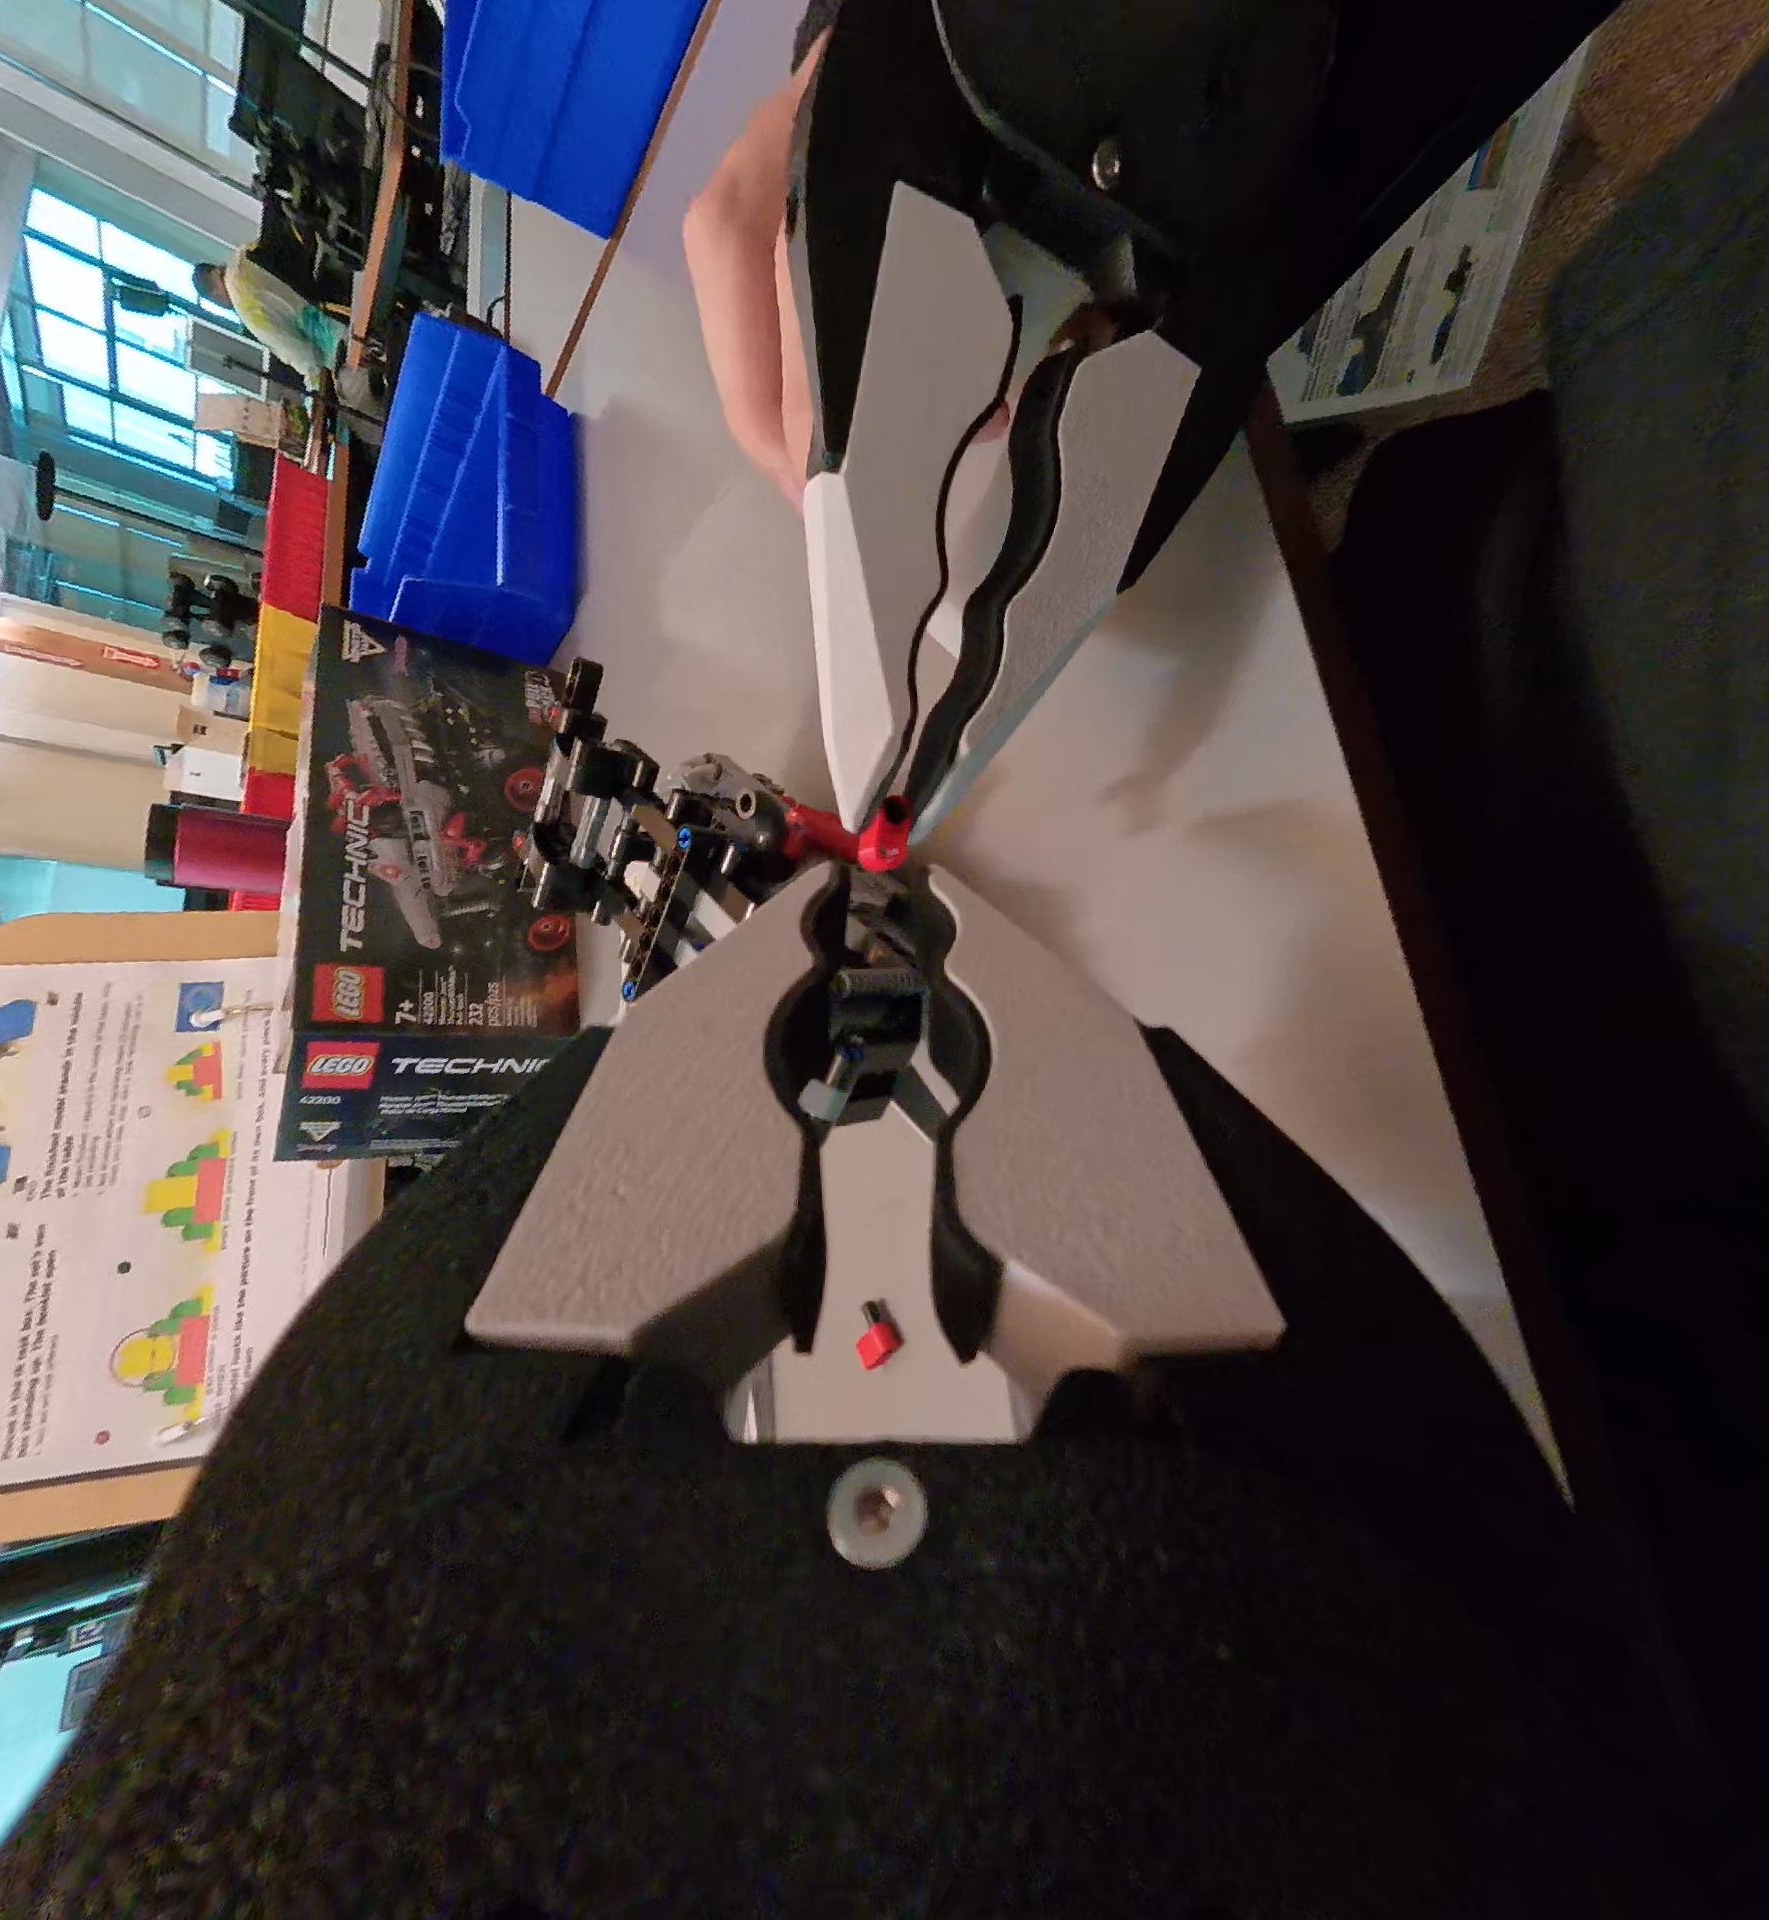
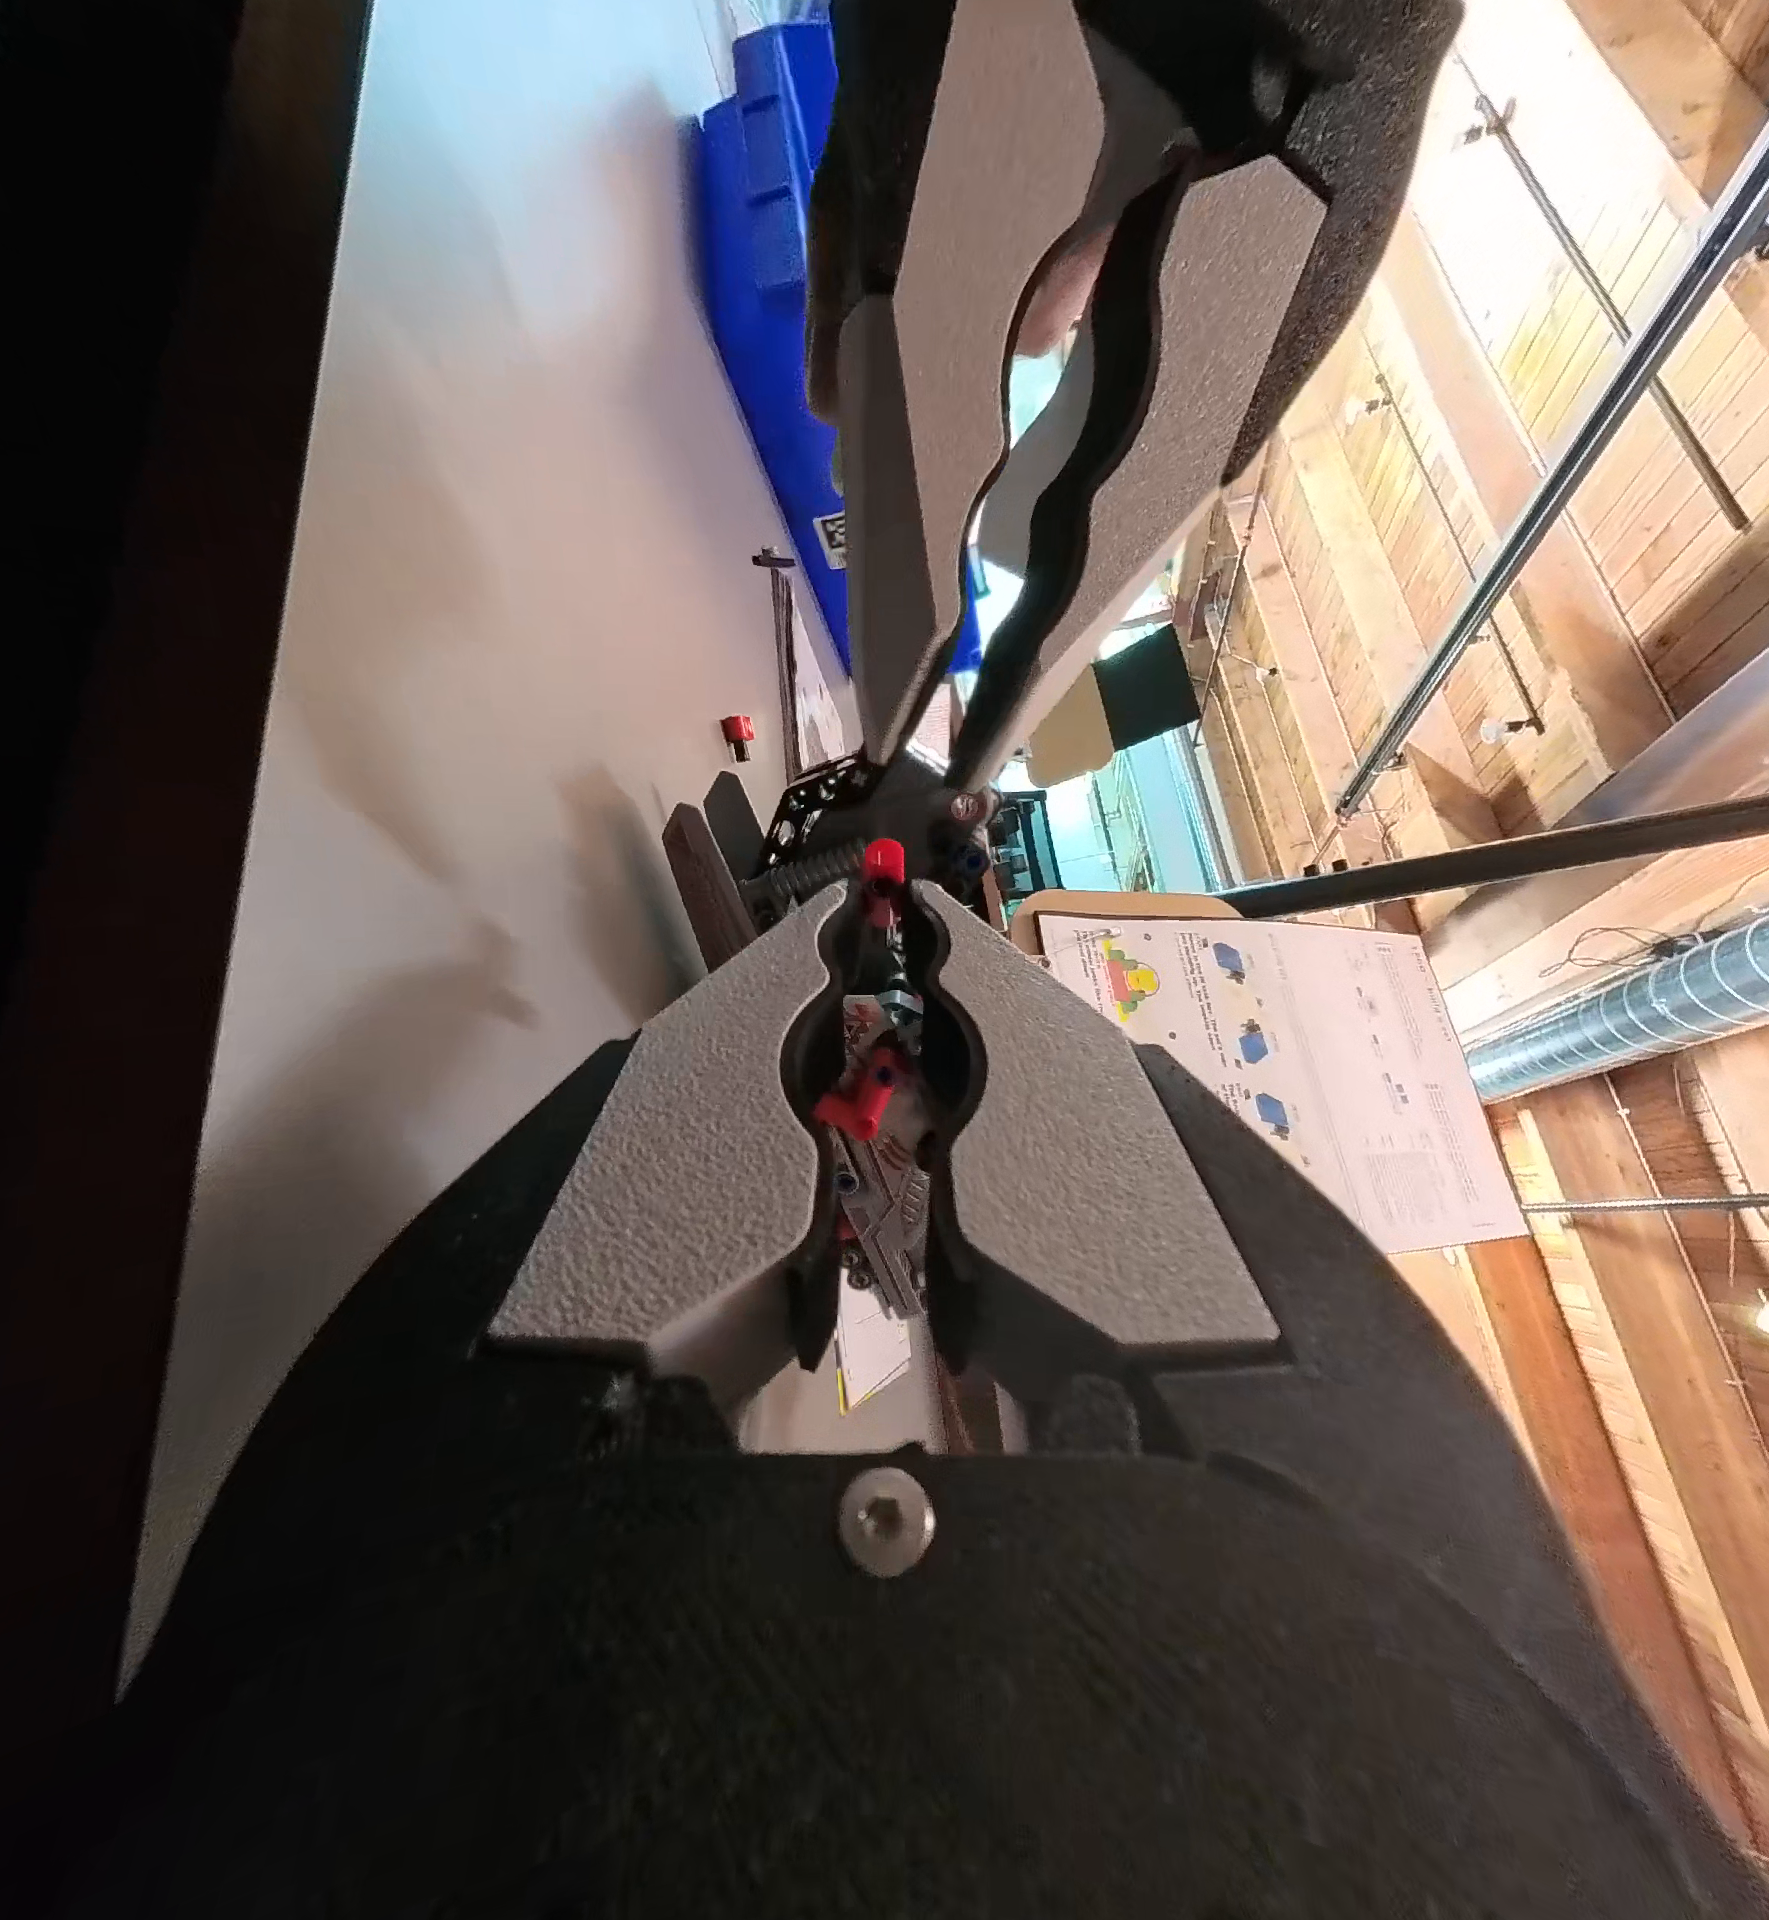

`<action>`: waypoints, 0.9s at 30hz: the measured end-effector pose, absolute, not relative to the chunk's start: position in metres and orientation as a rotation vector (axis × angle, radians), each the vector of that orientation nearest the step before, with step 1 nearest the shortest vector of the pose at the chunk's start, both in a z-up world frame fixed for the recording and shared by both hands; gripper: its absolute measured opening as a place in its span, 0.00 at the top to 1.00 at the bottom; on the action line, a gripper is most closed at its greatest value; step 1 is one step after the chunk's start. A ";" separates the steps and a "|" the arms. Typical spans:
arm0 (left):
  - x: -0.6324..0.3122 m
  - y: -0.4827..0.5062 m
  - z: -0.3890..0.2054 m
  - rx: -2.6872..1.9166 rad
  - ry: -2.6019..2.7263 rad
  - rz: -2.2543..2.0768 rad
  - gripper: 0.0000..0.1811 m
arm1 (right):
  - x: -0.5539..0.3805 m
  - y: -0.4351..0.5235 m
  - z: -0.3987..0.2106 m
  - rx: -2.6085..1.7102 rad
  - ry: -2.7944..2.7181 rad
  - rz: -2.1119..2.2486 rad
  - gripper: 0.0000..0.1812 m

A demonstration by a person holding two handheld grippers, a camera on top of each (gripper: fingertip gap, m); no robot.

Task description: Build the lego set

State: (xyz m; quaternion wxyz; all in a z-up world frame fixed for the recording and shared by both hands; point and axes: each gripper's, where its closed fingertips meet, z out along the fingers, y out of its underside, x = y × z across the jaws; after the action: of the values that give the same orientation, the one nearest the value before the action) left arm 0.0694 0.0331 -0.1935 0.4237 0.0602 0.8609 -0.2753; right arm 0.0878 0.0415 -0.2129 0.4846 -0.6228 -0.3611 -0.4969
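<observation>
Two grippers met at the black-and-grey Technic chassis [image 1: 641,831]: my left gripper [image 1: 875,883] pinched its frame, my right gripper [image 2: 885,883] clamped the red connector [image 2: 882,862] at twelve o'clock. Skewed pushing could, I judged, jam it.

White table [image 1: 1119,935]: blue bins [image 1: 464,499], box [image 1: 423,831]
</observation>
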 end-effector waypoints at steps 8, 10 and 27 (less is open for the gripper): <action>0.073 0.032 -0.195 0.158 2.134 -0.673 0.93 | 0.084 0.042 -0.213 -1.506 -0.897 -1.213 0.97; 0.073 0.031 -0.192 0.141 2.125 -0.716 0.93 | 0.085 0.042 -0.214 -1.513 -0.902 -1.218 0.97; 0.147 0.304 -0.146 -0.580 1.305 -0.212 0.88 | 0.203 -0.015 -0.225 -1.862 -0.469 -1.377 0.97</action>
State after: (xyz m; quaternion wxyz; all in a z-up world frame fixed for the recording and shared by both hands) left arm 0.1465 0.3036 -0.1464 0.7505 -0.2653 0.5975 -0.0972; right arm 0.2034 -0.0152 -0.2251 0.3794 -0.7291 -0.1838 -0.5391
